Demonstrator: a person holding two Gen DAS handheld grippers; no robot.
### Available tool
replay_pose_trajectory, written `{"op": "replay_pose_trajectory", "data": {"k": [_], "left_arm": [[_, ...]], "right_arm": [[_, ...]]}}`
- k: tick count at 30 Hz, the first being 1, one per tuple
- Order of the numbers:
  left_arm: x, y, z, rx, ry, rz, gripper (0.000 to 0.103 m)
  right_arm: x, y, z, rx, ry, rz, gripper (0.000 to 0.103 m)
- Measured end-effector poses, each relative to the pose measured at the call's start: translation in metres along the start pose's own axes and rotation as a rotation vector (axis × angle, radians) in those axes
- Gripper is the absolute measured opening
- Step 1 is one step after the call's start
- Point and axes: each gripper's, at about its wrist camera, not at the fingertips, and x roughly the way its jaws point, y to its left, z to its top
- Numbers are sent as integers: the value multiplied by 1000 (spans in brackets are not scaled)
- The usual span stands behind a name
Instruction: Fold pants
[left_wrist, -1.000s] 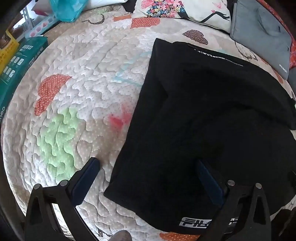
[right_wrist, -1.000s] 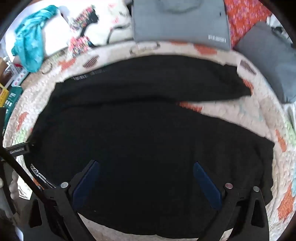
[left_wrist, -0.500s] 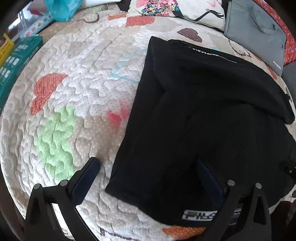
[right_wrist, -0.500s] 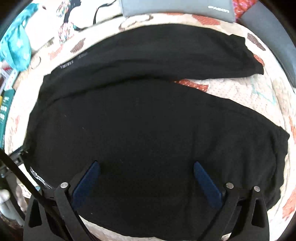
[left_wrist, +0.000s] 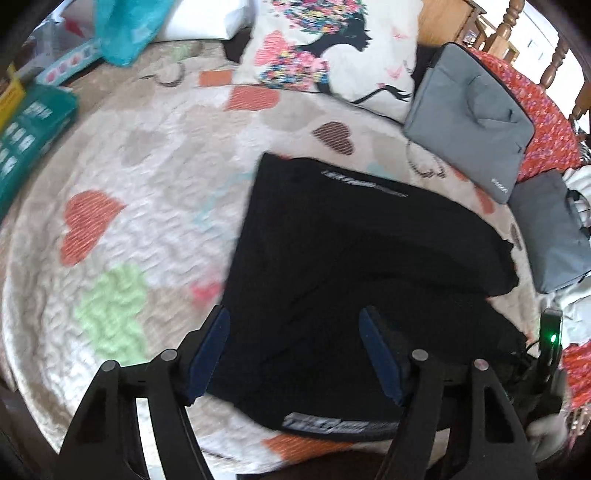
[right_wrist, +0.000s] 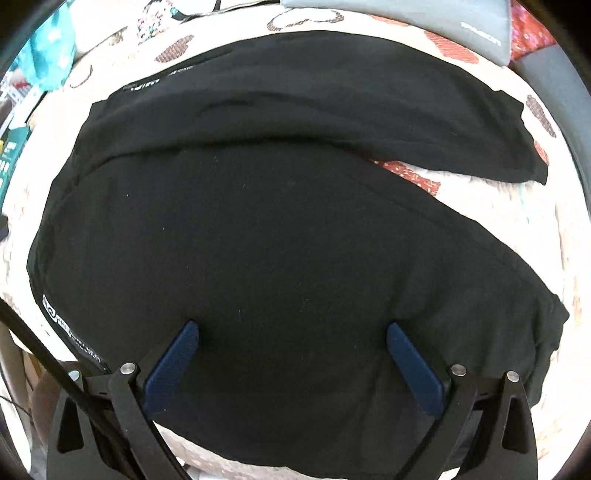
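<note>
Black pants lie spread on a quilted heart-pattern bedspread, waistband to the left with white lettering near the front edge. In the right wrist view the pants fill the middle, the two legs splayed apart toward the right. My left gripper is open above the waistband end, its jaws narrower than before. My right gripper is open just above the near leg, holding nothing.
A printed pillow, a grey laptop bag and a second grey bag line the far side. Teal cloth and green boxes sit at the far left. The bed edge runs along the front.
The left gripper has pulled back and tilted up, and its jaws have narrowed. The right gripper has moved closer over the near leg. The pants have not moved.
</note>
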Motion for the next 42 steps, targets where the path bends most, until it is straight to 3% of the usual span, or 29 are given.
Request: {"op": "replay_pose_trajectory", "data": {"k": [3,8,15,23,27,31,34,36,37,38,40,41,42], "left_arm": [[3,-27,21,74,-14,-1,72],[33,-59,64,223,-8,38,72],[109,-73,123,354,87,15,72],[181,-82,164,452,154,-35,72],[209,-79,171,503,190,-35,73],[214,-84,173,555,194,-73,87],[214,-90,164,604,188,-56,88],[208,-92,160,612,192,-81,69],[204,-94,159,617,197,-108,34],[199,-94,159,617,197,-112,3],[193,-94,156,639,189,-83,1],[191,-94,154,641,183,-76,1],[189,-94,153,641,177,-70,1]], "right_arm": [[-16,-3,7,-32,-42,-9,79],[-48,-43,31,-6,-147,0,79],[-55,-151,101,55,-221,41,79],[-8,-158,203,-60,-211,57,79],[19,-153,227,-111,-191,85,79],[34,-148,234,-171,-192,85,83],[35,-147,232,-177,-200,86,84],[33,-145,228,-183,-204,79,78],[32,-142,224,-183,-207,72,74],[30,-142,222,-181,-208,78,63],[25,-143,217,-150,-202,124,39],[24,-147,215,-120,-182,196,14],[24,-150,214,-94,-173,231,9]]}}
